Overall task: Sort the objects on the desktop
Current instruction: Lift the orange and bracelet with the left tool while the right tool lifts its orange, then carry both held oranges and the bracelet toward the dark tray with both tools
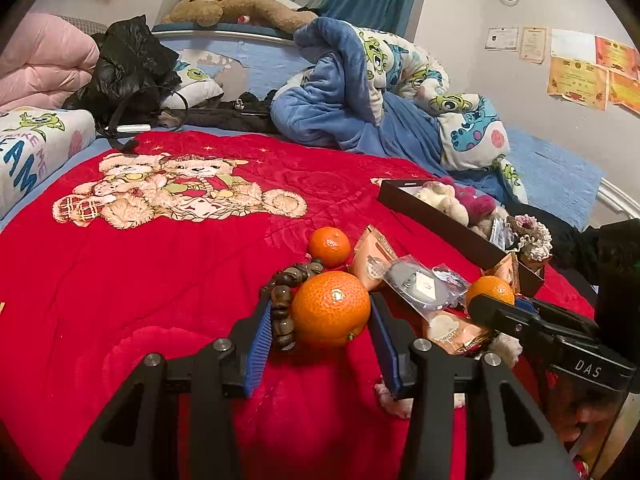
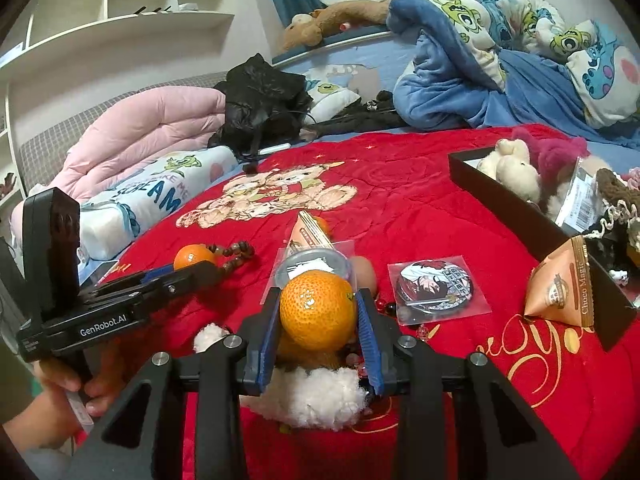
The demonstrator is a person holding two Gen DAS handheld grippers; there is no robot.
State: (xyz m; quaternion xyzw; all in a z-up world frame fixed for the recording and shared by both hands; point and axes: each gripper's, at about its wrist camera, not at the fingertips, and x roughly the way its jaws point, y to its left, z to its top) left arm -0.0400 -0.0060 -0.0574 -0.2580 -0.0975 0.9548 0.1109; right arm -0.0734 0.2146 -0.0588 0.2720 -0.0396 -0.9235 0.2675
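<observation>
The red quilted blanket [image 1: 160,280] is spread beneath both tools; a soft, yielding support is to be expected. The black box [image 2: 520,208], ahead and right of the right hand-held gripper [image 2: 318,320], is seen to be rigid and already loaded with plush toys. A mandarin [image 2: 318,310] is clamped between the right pads; firm but bruisable, it is best held across its widest girth. The left hand-held gripper [image 1: 320,328] is spread wide around another mandarin [image 1: 330,308], wooden beads [image 1: 286,300] just left.

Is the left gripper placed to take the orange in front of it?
Probably yes: the orange lies between the left gripper's open fingers, though the bead bracelet beside it may get pinched too.
</observation>
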